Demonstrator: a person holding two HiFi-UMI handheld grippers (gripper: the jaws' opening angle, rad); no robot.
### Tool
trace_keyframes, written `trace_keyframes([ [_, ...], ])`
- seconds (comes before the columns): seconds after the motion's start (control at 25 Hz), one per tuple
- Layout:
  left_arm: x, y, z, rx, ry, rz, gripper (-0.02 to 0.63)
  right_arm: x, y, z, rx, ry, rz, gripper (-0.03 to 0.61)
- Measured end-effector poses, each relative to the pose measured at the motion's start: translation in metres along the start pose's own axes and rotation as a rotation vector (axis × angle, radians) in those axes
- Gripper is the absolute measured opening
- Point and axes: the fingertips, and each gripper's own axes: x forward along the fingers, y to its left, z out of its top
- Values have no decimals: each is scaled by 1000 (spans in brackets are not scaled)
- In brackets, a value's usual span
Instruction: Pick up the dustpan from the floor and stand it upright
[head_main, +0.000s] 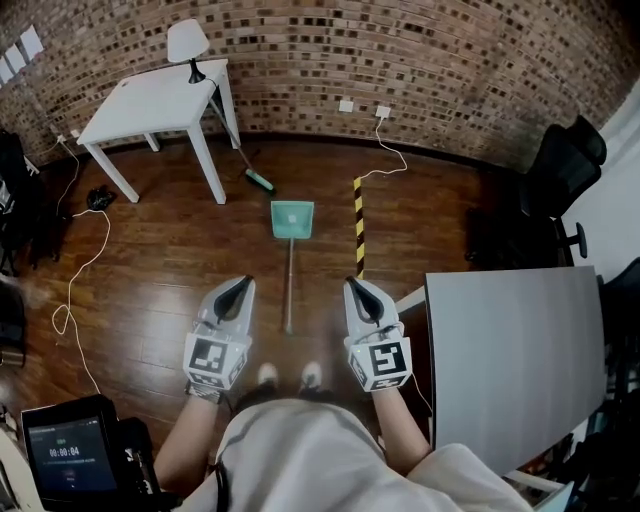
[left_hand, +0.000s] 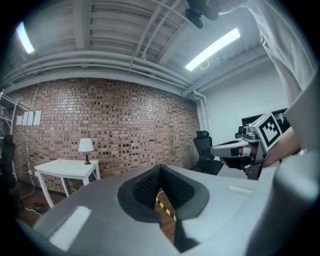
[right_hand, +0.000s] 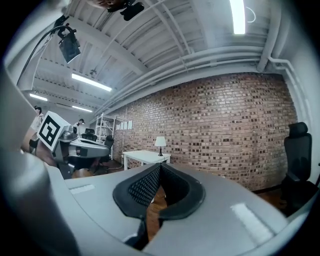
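Note:
A teal dustpan (head_main: 292, 219) lies flat on the wooden floor ahead of me, its long thin handle (head_main: 289, 290) running back toward my feet. My left gripper (head_main: 243, 285) is held level to the left of the handle, jaws shut with nothing between them. My right gripper (head_main: 354, 285) is held level to the right of the handle, jaws likewise shut and empty. Both are well above the floor and short of the pan. In the left gripper view the left gripper (left_hand: 160, 168) is closed tip to tip; in the right gripper view the right gripper (right_hand: 159, 166) is too.
A white table (head_main: 150, 105) with a lamp (head_main: 187, 42) stands at the back left, a broom (head_main: 250, 172) leaning by its leg. A yellow-black striped strip (head_main: 358, 225) lies right of the dustpan. A grey tabletop (head_main: 515, 360) is close on my right. Cables (head_main: 75, 270) trail on the left floor.

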Motion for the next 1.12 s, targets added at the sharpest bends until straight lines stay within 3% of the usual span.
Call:
trace_keyframes([
  [0.44, 30, 20, -17, -26, -9, -82, 3, 39, -13, -1, 6, 4, -66, 14],
  [0.6, 43, 33, -38, -46, 10, -107, 33, 55, -10, -18, 4, 17, -60, 14],
  [0.8, 68, 43, -78, -61, 24, -146, 44, 82, -12, -52, -2, 7, -61, 14],
  [0.96, 93, 48, -131, -91, 38, -163, 52, 102, -17, -94, 4, 6, -53, 14],
  [1.12, 109, 36, -178, -86, 51, -242, 98, 119, -16, -139, 13, -1, -40, 14],
])
